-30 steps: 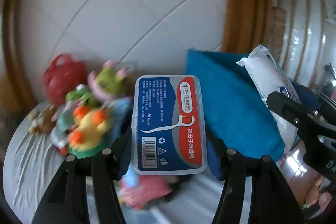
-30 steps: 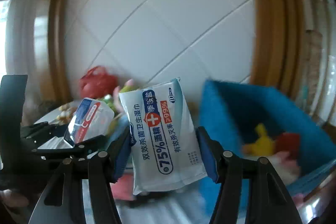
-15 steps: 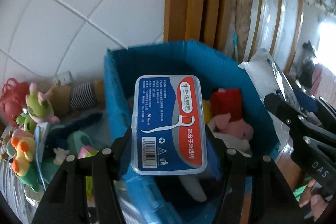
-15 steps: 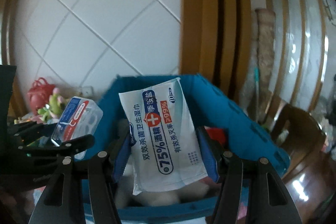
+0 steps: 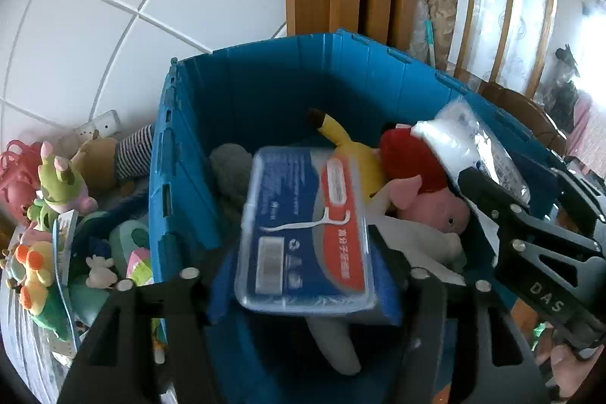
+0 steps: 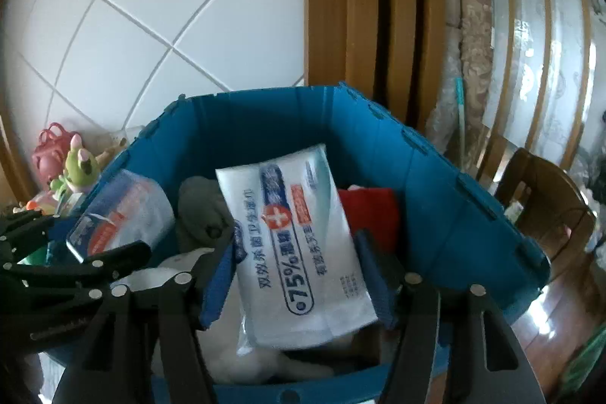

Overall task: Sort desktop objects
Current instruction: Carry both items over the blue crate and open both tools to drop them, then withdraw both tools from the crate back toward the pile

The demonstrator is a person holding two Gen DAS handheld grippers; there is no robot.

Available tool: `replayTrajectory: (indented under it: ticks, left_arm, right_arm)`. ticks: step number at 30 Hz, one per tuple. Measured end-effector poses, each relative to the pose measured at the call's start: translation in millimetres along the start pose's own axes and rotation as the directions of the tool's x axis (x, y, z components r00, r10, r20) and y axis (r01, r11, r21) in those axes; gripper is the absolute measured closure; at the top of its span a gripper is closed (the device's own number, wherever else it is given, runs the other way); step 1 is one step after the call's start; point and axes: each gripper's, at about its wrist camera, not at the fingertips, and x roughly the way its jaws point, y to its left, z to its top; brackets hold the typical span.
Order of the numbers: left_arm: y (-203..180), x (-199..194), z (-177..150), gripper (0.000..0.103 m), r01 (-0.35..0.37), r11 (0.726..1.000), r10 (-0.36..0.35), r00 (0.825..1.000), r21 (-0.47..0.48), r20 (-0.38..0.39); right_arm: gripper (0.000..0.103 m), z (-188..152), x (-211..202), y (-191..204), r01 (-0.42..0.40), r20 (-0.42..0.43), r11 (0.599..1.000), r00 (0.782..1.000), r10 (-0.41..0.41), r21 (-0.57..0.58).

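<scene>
Both claws over blue bin (image 5: 265,93), jaws just opening. Left claw (image 5: 303,275): floss box (image 5: 303,226) slipping free betw. pads, long axis along fingers. Right claw (image 6: 295,271): wipes pack (image 6: 299,252) likewise loose; bin directly below both.

Both grippers swung from the toys to above the bin (image 5: 181,146), jaws just widened, floss box (image 5: 306,230) and wipes (image 6: 299,245) blurred, slipping loose

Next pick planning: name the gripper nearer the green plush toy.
Left. The left gripper is on the green plush toy's side, the right gripper beyond; both jaws just opened around their items.
</scene>
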Motion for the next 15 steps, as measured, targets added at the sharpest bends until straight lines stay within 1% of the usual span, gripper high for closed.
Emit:
replayTrajectory:
  ticks: [1, 2, 3, 5, 9, 15]
  left_arm:
    - [-2, -1, 1, 0.025, -0.008, 1.0, 0.008, 1.0, 0.0, 0.004]
    - [-3, -2, 0, 0.022, -0.02, 1.0, 0.02, 1.0, -0.001, 0.012]
    - [-2, -4, 0, 0.022, -0.021, 1.0, 0.021, 1.0, -0.002, 0.015]
    - [0, -5, 1, 0.022, -0.018, 1.0, 0.019, 1.0, -0.007, 0.016]
    - [1, -9, -2, 0.021, -0.018, 1.0, 0.019, 1.0, -0.012, 0.023]
    - [2, -18, -6, 0.021, -0.018, 1.0, 0.019, 0.999, -0.013, 0.035]
  right_arm:
    - [0.027, 2, -1, 1, 0.001, 0.002, 1.0, 1.0, -0.001, 0.001]
    - [0.02, 2, -3, 0, 0.021, 0.008, 1.0, 1.0, -0.021, 0.001]
    - [0.016, 2, -3, -1, 0.036, 0.011, 0.999, 0.999, -0.036, 0.0]
    - [0.005, 1, -6, -5, 0.042, 0.014, 0.999, 0.999, -0.042, 0.01]
    - [0.004, 0, -15, -10, 0.048, 0.025, 0.999, 0.999, -0.048, 0.021]
    - [0.002, 1, -26, -4, 0.052, 0.038, 0.999, 0.998, -0.052, 0.012]
